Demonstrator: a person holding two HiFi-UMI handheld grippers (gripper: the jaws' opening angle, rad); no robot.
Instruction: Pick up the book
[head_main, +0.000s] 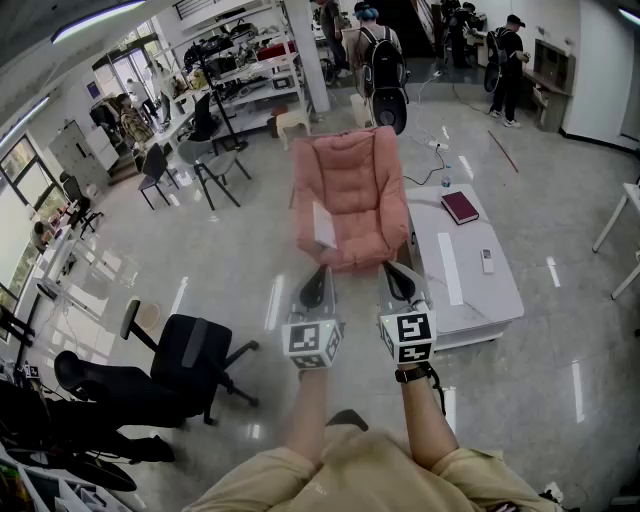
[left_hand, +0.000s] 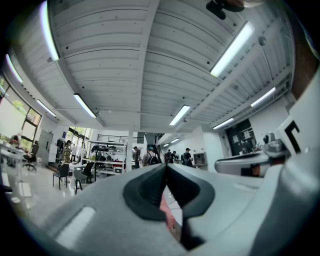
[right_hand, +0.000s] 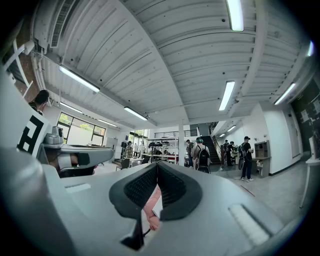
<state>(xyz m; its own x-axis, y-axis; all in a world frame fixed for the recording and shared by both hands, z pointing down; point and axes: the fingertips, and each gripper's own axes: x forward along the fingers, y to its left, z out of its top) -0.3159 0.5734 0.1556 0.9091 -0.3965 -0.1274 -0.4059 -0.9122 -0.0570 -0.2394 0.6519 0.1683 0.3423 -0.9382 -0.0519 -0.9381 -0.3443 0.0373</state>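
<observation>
Our left gripper (head_main: 318, 287) and right gripper (head_main: 400, 281) are clenched, empty, well apart from the dark red hardback book (head_main: 460, 207) on the low white table (head_main: 480, 290). Arriving with jaws closed, we risk shoving it instead of gripping.

One book (head_main: 460, 207), one armchair (head_main: 349, 195), two tools (head_main: 317, 289) (head_main: 400, 281)

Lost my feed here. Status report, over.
Left tool shut, empty. Right tool shut, empty. Maroon book flat on white table, untouched. Pink armchair dead ahead, left of table.
</observation>
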